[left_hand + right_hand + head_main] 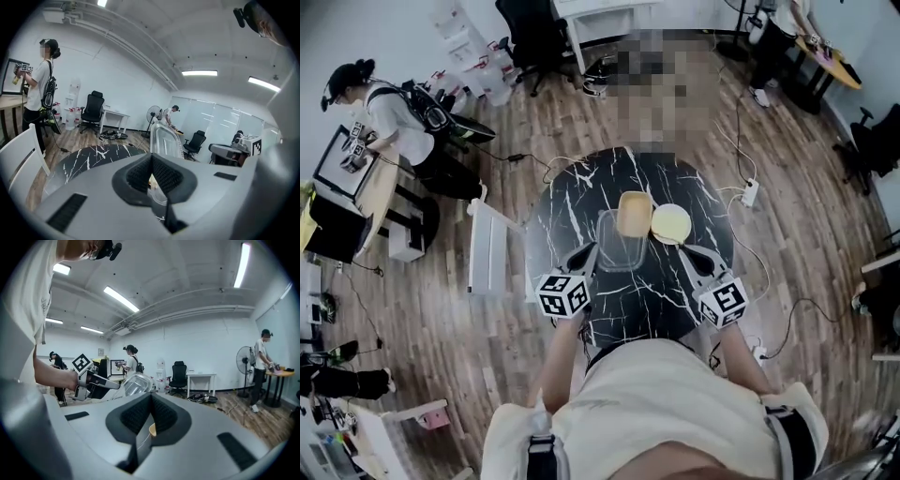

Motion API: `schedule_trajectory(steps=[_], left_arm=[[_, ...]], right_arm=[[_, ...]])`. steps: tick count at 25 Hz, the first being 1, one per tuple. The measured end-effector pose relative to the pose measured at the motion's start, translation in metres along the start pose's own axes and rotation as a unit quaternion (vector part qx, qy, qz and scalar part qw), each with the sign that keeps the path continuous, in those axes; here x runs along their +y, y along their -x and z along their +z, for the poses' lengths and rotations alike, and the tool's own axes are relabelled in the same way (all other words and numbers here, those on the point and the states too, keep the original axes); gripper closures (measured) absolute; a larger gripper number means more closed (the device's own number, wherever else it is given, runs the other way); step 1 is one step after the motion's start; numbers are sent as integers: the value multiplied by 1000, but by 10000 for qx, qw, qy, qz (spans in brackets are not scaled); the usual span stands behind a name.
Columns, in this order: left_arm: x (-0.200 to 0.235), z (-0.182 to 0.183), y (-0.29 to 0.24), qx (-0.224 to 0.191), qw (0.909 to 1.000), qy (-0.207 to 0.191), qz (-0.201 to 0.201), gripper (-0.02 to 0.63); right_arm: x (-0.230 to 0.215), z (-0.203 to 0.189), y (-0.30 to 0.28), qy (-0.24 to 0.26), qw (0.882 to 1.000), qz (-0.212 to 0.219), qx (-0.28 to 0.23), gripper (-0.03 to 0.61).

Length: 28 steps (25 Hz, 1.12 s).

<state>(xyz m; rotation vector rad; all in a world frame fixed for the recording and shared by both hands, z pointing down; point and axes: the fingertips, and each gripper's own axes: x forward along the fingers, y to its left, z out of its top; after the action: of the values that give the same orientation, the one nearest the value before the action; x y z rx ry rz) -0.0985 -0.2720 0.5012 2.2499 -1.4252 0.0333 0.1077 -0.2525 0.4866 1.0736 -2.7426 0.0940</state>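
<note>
1. The left claw [586, 253] is pinching the left rim of the clear plastic tub [619, 246]. In the left gripper view its ribbed black pads [140, 173] are pressing together on that thin, glossy wall. The tub [168, 140] is rising just ahead of the tips, see-through with rounded corners.
2. Behind those tips, the marker cube [563, 293] is showing black-and-white square codes, and that's the only print I'm seeing.
3. Off to the left claw's outer side, past the table edge, a white slatted chair [487, 246] is standing on wood-plank floor.
4. Ahead of both claws, the round table [581, 197] is showing bare black marble-look top with white veins, running out to its far rim. The near edge is sitting just behind the claws.
5. Just beyond the tub, ahead and between the claws, a tan rounded-square dish [634, 214] is touching the tub's far corner. A pale yellow round lid-like disc [670, 223] is lying right beside it.
6. The right claw [686, 253] is hovering just short of that disc. Its pads are squeezing almost shut with only a slit, and a yellowish rim [152, 430] is peeking through, not gripped as far as I can tell.
7. Its own cube [724, 302] is carrying the same kind of square code.
</note>
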Motion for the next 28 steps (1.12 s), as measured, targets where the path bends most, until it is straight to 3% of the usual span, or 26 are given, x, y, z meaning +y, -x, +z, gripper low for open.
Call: schedule_trajectory(steps=[10,23,28], left_arm=[[-9,52,42,-619,9980,-117,-29,595],[-30,110,52,-1122,9921,-478,-294,595],[-39,121,47,-1200,9902,-593,-407,595]], right_arm=[[4,55,5,649,9972,-11,-368,572],[-4,127,23,894,9902,-292,-1032,572],[-9,133,29,875,9889,-448,-1116,572]])
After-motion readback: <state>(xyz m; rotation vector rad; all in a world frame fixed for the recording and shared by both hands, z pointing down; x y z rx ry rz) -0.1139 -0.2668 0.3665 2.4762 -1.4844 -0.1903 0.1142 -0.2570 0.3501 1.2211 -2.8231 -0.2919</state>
